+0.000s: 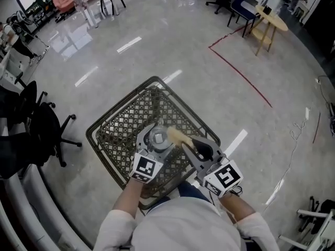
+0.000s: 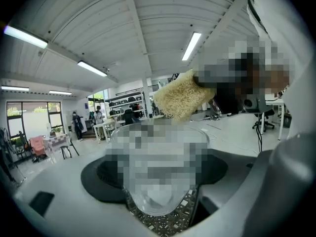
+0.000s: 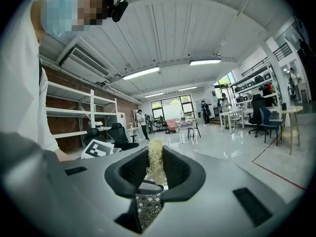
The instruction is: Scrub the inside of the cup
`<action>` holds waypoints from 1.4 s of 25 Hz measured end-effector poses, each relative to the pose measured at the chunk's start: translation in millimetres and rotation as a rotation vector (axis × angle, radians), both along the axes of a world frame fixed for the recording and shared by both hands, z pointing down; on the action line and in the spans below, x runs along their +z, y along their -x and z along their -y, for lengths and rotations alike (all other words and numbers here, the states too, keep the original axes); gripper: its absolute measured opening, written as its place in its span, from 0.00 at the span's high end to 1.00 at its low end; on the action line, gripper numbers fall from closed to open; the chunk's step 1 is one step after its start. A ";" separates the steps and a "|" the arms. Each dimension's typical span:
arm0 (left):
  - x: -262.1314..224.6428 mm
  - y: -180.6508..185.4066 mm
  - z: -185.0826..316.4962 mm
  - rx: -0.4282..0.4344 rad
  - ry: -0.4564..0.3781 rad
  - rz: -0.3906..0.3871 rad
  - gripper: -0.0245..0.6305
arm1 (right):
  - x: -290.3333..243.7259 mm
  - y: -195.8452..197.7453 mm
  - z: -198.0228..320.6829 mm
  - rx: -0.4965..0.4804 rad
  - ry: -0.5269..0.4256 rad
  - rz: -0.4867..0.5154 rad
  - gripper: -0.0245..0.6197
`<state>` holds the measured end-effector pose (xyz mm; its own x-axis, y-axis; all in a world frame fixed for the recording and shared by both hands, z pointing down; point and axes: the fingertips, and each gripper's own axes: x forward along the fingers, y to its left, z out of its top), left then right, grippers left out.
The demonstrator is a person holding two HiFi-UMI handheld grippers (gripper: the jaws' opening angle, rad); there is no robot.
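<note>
Fingers of right gripper pinch sponge, pointing at cup.

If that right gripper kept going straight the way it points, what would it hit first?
Likely the clear cup, met first by the yellow sponge the right gripper holds; depth is unclear.

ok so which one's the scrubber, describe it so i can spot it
Find the dark wire basket on the shiny floor. Over it, the right gripper clamps the scrubber in its tongs. It is the pale yellow, fibrous pad, unlike the clear cup beside it.
</note>
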<state>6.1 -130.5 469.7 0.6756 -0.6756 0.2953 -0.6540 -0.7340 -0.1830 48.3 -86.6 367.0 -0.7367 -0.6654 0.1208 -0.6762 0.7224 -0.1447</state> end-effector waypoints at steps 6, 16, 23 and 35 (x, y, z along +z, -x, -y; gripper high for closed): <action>-8.9 1.6 -12.7 0.001 -0.037 0.093 0.38 | -10.0 14.1 -13.0 -0.078 -0.016 -0.087 0.82; -17.2 2.3 -31.2 0.019 -0.084 0.187 0.38 | -1.2 48.9 -14.8 -0.209 -0.005 -0.285 0.82; -18.5 10.0 -30.2 0.000 -0.099 0.208 0.38 | 8.8 52.0 -14.4 -0.213 0.025 -0.344 0.82; -16.5 -0.5 -32.2 0.022 -0.096 0.221 0.38 | 10.7 65.9 -22.1 -0.272 0.088 -0.304 0.82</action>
